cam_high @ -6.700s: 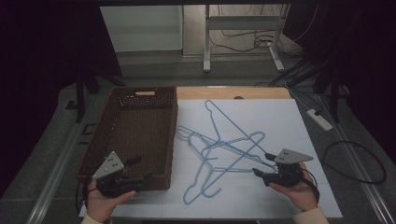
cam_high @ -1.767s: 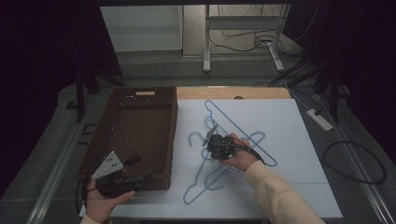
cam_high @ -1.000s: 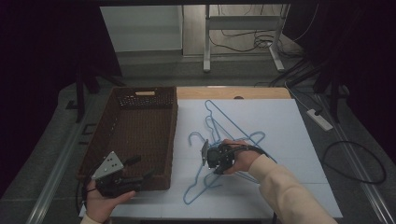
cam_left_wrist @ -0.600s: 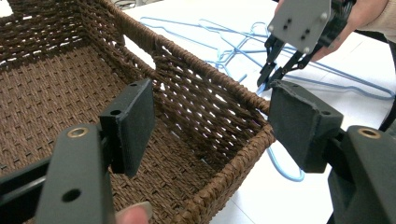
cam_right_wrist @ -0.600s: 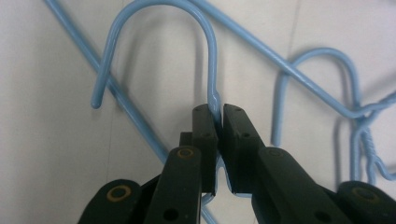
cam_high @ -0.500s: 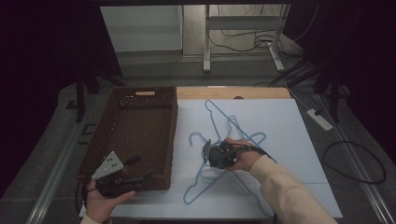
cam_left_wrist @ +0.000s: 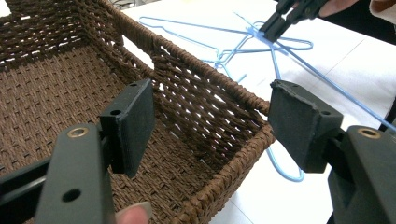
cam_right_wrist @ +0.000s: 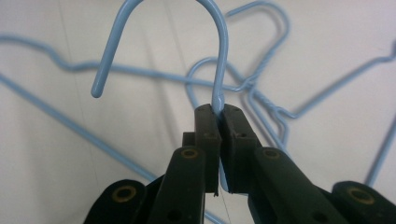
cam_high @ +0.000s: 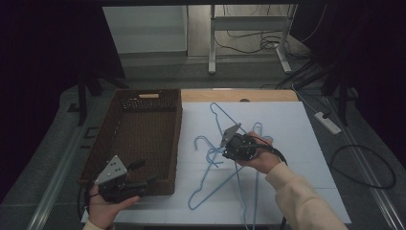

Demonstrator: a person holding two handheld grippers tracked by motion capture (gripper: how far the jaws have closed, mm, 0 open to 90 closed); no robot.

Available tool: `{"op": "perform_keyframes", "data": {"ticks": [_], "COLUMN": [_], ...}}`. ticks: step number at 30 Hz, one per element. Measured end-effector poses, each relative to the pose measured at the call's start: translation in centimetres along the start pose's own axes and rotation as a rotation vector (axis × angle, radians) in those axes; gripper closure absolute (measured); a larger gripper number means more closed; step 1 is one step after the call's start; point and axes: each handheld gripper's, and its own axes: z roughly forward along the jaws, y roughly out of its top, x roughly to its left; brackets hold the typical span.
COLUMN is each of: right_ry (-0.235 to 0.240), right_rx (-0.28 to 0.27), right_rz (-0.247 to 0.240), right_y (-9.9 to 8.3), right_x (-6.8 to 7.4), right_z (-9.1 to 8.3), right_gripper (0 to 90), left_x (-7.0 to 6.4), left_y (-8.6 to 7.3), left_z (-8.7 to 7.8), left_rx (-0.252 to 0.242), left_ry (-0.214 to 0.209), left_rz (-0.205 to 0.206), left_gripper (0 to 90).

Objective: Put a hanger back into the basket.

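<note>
1. Hands came in from the near edge of the desk (cam_high: 306, 124); the left gripper (cam_high: 139, 178) sat by the near-left corner, just at the near end of the wicker basket (cam_high: 143, 96), its jaws spread wide with nothing between them, as the left gripper view showed them straddling the basket's near corner.

2. Right gripper (cam_high: 229, 149) lay farther in, over the middle of the white desk, its jaws pressed together on the neck of a blue wire hanger (cam_right_wrist: 219, 60), just below the hook.

3. In the right gripper view that hook rose straight up out of the jaws and curled over to the left, so the hanger's neck ran in line with the gripper's own long axis.

4. Pinched hanger's frame trailed back toward the near edge, beside the right forearm; it crossed the other blue hangers (cam_high: 218, 115) spread flat on the desk beyond it, and whether it was caught in them could not be told.

5. Basket lay to the left of the held hanger, long axis running near to far along the left side of the desk. The right hand was the one holding the hanger, so the coming move looked like a lift and a carry leftward over the basket's wall, with snagging on the pile the likely risk.
</note>
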Motion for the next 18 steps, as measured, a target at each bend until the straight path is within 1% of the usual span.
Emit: {"op": "perform_keyframes", "data": {"ticks": [3,5,7,10,14,15,16,18], "right_ry": [-0.004,-0.018,-0.027,-0.034,-0.048,-0.052,-0.052,-0.057], "right_rx": [-0.05,-0.077,-0.1,-0.142,-0.206,-0.223,-0.223,-0.262], "right_rz": [0.074,0.112,0.142,0.189,0.251,0.264,0.264,0.291], "right_y": [-0.4,-0.7,-0.9,-1.2,-1.6,-1.7,-1.7,-2.0], "right_x": [-0.4,-0.6,-0.7,-0.8,-0.9,-0.9,-0.9,-0.8], "right_z": [-0.7,-1.1,-1.5,-2.0,-2.8,-3.0,-3.0,-3.5], "right_gripper": [86.5,86.5,86.6,86.6,86.6,86.6,86.6,86.6], "left_x": [0.0,-0.1,-0.1,-0.2,-0.4,-0.4,-0.4,-0.6], "left_y": [0.0,0.0,0.1,0.2,0.4,0.4,0.4,0.5], "left_z": [0.0,0.1,0.1,0.1,0.2,0.3,0.3,0.4], "left_rx": [0.0,0.001,0.001,-0.004,-0.004,-0.002,-0.002,0.001], "left_ry": [-0.002,-0.002,-0.002,-0.018,-0.018,-0.02,-0.02,-0.022], "left_rz": [0.0,0.0,-0.001,-0.006,-0.002,-0.001,-0.001,-0.002], "left_gripper": [31.8,31.8,31.8,31.8,31.8,31.8,31.8,31.7]}}
